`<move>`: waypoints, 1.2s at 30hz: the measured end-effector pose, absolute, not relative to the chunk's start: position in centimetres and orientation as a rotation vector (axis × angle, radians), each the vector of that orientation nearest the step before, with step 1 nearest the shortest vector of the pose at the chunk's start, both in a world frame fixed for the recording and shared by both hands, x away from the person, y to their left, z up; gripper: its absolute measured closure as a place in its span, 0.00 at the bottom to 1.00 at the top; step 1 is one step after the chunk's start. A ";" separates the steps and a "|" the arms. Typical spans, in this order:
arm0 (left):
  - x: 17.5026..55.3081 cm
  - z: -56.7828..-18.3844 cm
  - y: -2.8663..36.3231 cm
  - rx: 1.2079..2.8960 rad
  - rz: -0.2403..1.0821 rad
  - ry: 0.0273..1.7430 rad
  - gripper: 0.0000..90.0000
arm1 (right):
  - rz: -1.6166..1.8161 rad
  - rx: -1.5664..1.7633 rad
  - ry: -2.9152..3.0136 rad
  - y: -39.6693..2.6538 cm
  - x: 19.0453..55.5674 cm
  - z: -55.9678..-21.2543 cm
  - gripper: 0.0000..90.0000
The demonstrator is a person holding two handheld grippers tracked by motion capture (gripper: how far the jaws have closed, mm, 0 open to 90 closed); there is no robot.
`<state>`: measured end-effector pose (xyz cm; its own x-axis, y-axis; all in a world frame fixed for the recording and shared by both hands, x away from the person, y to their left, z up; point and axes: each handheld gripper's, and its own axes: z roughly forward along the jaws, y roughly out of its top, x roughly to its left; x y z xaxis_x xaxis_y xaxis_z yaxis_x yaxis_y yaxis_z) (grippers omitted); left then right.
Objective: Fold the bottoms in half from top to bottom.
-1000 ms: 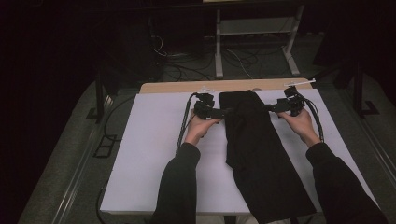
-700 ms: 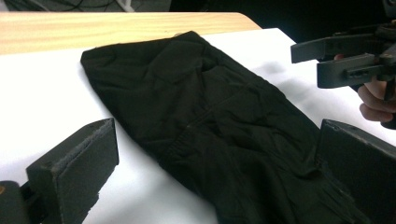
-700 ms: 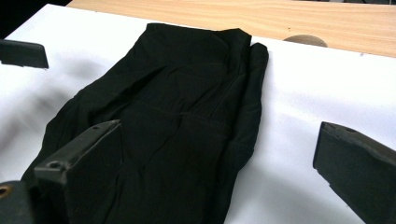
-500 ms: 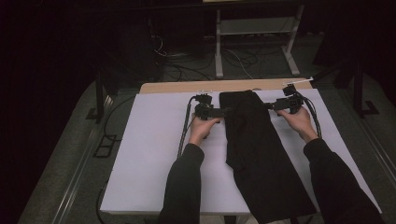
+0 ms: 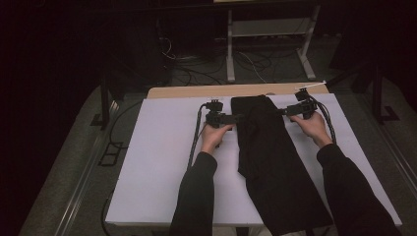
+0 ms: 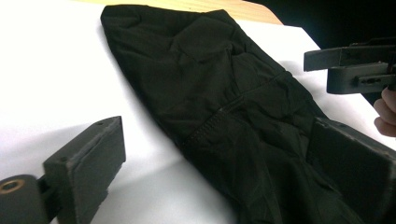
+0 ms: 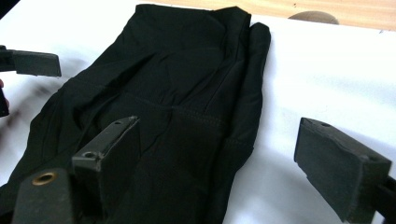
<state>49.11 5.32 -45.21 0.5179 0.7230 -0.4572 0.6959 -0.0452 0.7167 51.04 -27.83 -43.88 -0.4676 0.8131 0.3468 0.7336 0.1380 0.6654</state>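
A: Looking down, we see the black cloth lying lengthwise on the white bench, its far end near the back edge.

B: We hold the left gripper at its left edge, the right gripper at its right edge.

A: Both have just been closing, yet the jaws stand apart, each straddling a cloth edge without pressing it.

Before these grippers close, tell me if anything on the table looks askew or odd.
The black garment lies slanted across the white table cover, rumpled near its far end, its near end hanging past the table's front edge. Nothing looks spilled or damaged.
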 end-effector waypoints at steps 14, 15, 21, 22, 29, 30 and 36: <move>49.1 -46.1 4.6 1.767 -0.001 1.234 0.16 | 1.221 1.605 2.325 -27.4 51.5 -45.0 0.27; 49.1 -46.1 4.6 1.764 -0.001 1.235 0.17 | 1.220 1.608 2.323 -27.3 51.5 -45.0 0.28; 49.1 -46.2 4.3 1.755 -0.003 1.235 0.19 | 1.198 1.614 2.326 -26.9 51.7 -45.4 0.35; 49.1 -46.2 4.3 1.753 -0.003 1.236 0.20 | 1.202 1.610 2.325 -26.8 51.7 -45.4 0.36; 49.1 -46.3 4.0 1.734 -0.025 1.251 0.27 | 1.231 1.624 2.298 -26.5 51.8 -45.6 0.51; 49.0 -46.3 4.0 1.736 -0.017 1.258 0.32 | 1.225 1.625 2.293 -26.4 51.8 -45.7 0.59; 49.0 -46.3 4.0 1.734 0.003 1.296 0.48 | 1.238 1.632 2.297 -26.2 51.8 -45.7 0.74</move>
